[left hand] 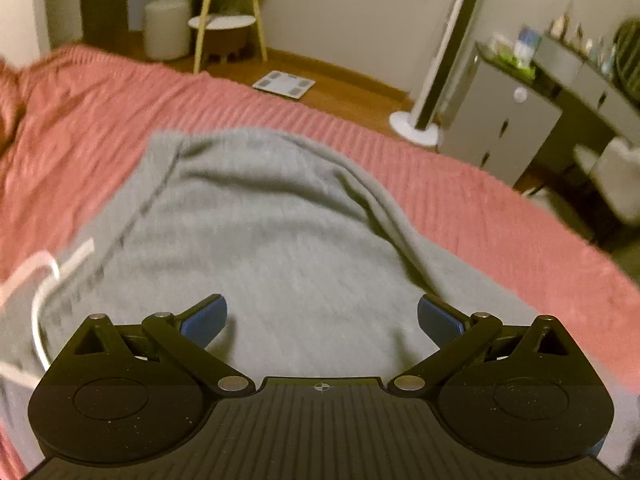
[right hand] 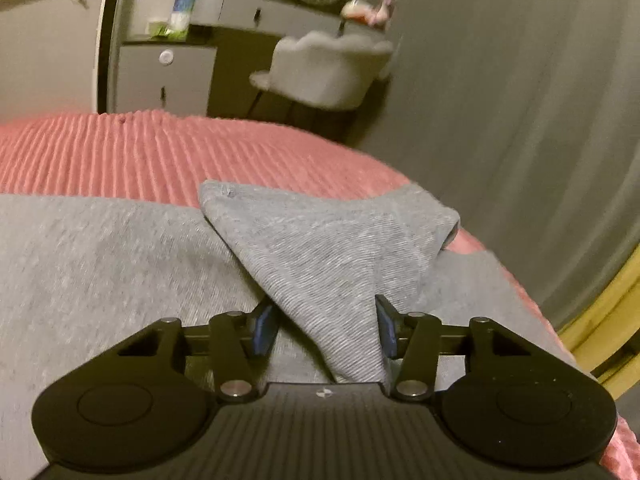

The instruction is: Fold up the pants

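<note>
Pants (left hand: pixel 264 216): heather grey, fine diagonal knit visible in right wrist view; white drawstring (left hand: pixel 44 280) at 9 o'clock in left wrist view.
Bedspread (left hand: pixel 460 200): salmon pink, ribbed stripes.
Left gripper (left hand: pixel 322 318), right gripper (right hand: pixel 325 326): black bodies, blue pads (left hand: pixel 204 320).
Scale (left hand: pixel 284 85), 12 o'clock: white, grey patches.
Chair (right hand: pixel 324 68): pale grey.

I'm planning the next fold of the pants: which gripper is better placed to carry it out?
Right. The right gripper has a raised flap of the grey pants between its fingers, ready to carry over. The left gripper is wide open above flat cloth, holding nothing.
</note>
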`<act>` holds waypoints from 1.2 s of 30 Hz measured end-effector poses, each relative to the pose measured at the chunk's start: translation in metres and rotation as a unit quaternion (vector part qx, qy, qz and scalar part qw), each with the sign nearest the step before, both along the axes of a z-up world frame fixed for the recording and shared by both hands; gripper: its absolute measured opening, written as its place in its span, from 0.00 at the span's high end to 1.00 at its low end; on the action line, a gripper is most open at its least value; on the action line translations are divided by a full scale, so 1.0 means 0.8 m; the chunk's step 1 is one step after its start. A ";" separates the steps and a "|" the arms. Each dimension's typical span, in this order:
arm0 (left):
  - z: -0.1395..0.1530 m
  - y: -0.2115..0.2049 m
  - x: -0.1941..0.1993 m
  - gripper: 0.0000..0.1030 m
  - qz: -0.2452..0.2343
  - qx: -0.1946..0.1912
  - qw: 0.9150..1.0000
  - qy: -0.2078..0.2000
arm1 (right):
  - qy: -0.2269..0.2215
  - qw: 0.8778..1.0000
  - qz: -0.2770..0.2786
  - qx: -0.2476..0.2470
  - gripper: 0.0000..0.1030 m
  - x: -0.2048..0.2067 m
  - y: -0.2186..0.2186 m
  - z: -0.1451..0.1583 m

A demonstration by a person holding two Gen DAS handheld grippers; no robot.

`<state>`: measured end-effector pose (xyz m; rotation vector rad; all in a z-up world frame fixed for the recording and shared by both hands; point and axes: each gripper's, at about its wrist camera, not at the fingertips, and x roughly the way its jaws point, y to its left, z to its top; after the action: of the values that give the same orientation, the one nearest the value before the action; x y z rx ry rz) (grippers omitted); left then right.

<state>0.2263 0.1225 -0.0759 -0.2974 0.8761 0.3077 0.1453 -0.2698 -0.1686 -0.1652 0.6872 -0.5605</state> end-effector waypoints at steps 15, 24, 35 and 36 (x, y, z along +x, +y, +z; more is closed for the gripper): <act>-0.039 0.000 0.170 0.00 0.012 -0.033 0.996 0.077 | -0.031 0.998 0.011 0.049 0.76 0.001 -0.034 -0.008; -0.057 0.002 0.190 0.00 0.011 -0.049 0.995 0.091 | -0.038 0.997 0.020 0.067 0.76 0.000 -0.050 0.001; -0.036 0.045 0.130 0.88 -0.001 -0.147 0.988 0.044 | -0.104 0.983 0.001 0.152 0.93 -0.025 -0.088 0.023; -0.028 0.049 0.118 0.88 -0.005 -0.147 0.988 0.037 | -0.117 0.978 -0.003 0.173 0.93 -0.031 -0.096 0.027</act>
<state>0.3207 0.1618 -0.0983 -0.5577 0.9979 0.1804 0.1203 -0.3468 -0.1470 0.2246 0.5460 -0.4487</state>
